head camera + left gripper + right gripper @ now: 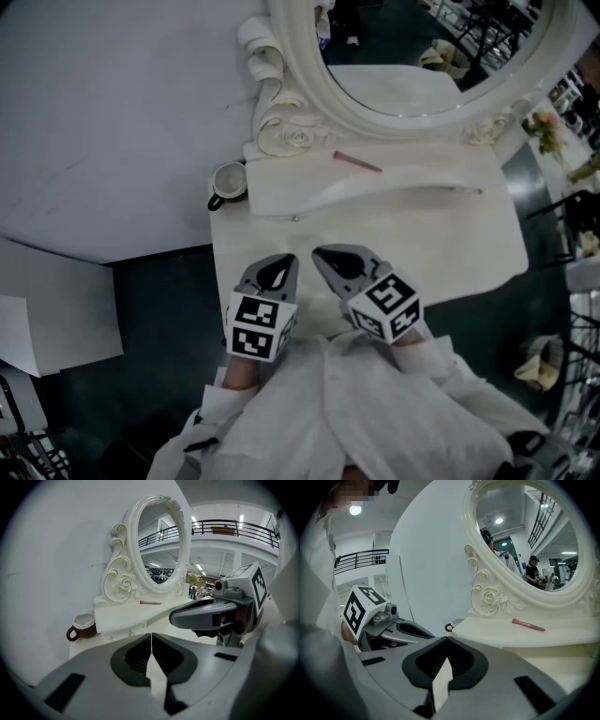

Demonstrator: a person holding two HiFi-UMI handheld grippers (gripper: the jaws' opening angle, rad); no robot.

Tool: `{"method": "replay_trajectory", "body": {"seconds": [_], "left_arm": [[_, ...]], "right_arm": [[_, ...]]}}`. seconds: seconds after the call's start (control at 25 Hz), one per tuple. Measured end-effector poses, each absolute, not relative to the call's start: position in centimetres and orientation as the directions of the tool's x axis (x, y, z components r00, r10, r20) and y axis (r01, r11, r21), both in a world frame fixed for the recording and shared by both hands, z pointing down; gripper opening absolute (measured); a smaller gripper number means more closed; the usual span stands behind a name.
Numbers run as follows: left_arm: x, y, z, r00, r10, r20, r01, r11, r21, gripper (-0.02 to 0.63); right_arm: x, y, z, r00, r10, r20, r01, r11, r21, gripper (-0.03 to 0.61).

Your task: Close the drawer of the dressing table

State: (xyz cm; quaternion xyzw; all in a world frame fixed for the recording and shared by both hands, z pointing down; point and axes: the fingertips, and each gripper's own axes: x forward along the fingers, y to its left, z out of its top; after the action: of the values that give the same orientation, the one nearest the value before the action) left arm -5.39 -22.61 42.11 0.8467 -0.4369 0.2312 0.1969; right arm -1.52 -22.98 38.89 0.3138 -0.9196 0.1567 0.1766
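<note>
The white dressing table (pixel 441 244) stands against the wall with an oval mirror (pixel 412 66) on top. A low raised shelf (pixel 281 192) crosses its back, with a small knob (pixel 296 218) on the shelf's front. I cannot make out any drawer front under the tabletop. My left gripper (pixel 285 260) and right gripper (pixel 320 253) hover side by side over the table's near edge. Both are shut and empty. In the left gripper view my own jaws (pixel 151 635) meet, and the right gripper (pixel 174 617) sits alongside. The right gripper view shows its jaws (pixel 446 639) shut too.
A brown-handled cup (pixel 229 181) stands at the table's back left corner. A pink stick (pixel 356 162) lies on the shelf below the mirror. A white wall is on the left, with white boards (pixel 52 309) on the dark floor. Flowers (pixel 546 131) and metal frames are at right.
</note>
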Motion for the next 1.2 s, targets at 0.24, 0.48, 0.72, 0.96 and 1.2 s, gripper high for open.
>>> {"method": "replay_trajectory", "body": {"seconds": [0.24, 0.48, 0.72, 0.96, 1.2], "left_arm": [[-5.27, -22.58, 42.00, 0.514, -0.648, 0.563, -0.830, -0.542, 0.133, 0.011], [-5.34, -22.58, 42.05, 0.514, -0.646, 0.564, -0.829, -0.544, 0.132, 0.011], [-5.19, -22.57, 41.90, 0.520, -0.648, 0.557, -0.826, -0.548, 0.134, 0.011], [-5.05, -22.49, 41.96, 0.528, -0.638, 0.561, -0.821, -0.552, 0.144, 0.011], [-4.97, -22.18, 42.03, 0.531, -0.630, 0.567, -0.816, -0.561, 0.140, 0.011]], "right_arm": [[-1.34, -23.06, 38.90, -0.739, -0.523, 0.424, -0.636, 0.751, -0.180, 0.006], [-1.46, -23.00, 38.95, -0.739, -0.522, 0.426, -0.634, 0.753, -0.178, 0.006], [-1.41, -22.95, 39.03, -0.735, -0.525, 0.428, -0.637, 0.751, -0.172, 0.006], [-1.21, -23.13, 39.14, -0.730, -0.533, 0.428, -0.645, 0.744, -0.174, 0.006], [-1.00, -22.96, 39.19, -0.725, -0.539, 0.429, -0.653, 0.736, -0.179, 0.006]]}}
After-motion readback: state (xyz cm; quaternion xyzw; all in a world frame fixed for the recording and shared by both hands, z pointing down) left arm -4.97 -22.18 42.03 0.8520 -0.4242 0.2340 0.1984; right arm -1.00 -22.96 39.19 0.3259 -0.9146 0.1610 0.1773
